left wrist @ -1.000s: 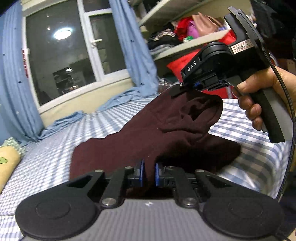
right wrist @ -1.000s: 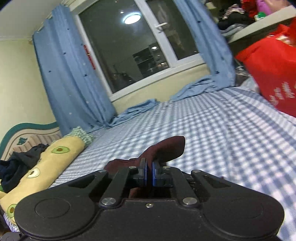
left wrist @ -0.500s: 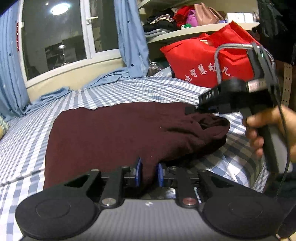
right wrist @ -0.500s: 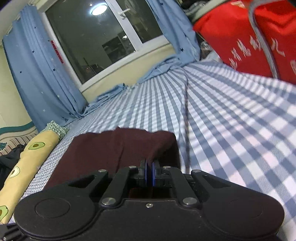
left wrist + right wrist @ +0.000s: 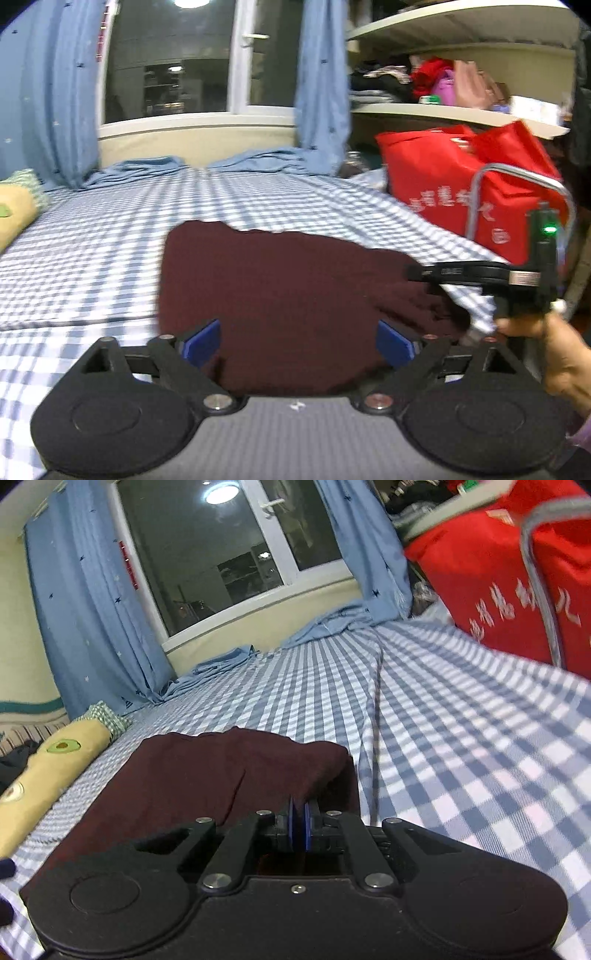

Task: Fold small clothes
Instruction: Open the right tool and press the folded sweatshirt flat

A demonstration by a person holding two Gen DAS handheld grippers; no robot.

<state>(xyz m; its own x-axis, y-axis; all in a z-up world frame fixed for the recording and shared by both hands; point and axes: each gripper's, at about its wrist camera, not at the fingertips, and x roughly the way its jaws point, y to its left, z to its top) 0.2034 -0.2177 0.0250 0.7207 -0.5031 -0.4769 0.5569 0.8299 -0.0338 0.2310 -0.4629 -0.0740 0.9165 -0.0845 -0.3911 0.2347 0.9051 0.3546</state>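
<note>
A dark maroon garment (image 5: 280, 280) lies flat on the blue-checked bed sheet (image 5: 92, 240). My left gripper (image 5: 298, 341) hovers over its near edge. Its jaws are opening wide; the cloth lies below and between the blue pads (image 5: 203, 339) without either pad pressing on it. My right gripper (image 5: 424, 273), held by a hand (image 5: 554, 350), sits low at the garment's right corner. In the right wrist view that gripper (image 5: 298, 825) is shut, with a fold of the maroon garment (image 5: 221, 771) pinched between its pads.
A red bag (image 5: 461, 192) with grey handles stands on the bed to the right, also seen in the right wrist view (image 5: 517, 590). A yellow avocado-print pillow (image 5: 48, 775) lies along the left side. Blue curtains (image 5: 66, 92), a window and a cluttered shelf (image 5: 443, 107) lie beyond.
My left gripper's jaws have swung open and let go of the garment. The raised cloth has come down flat on the bed. The right gripper has sunk with its corner still pinched.
</note>
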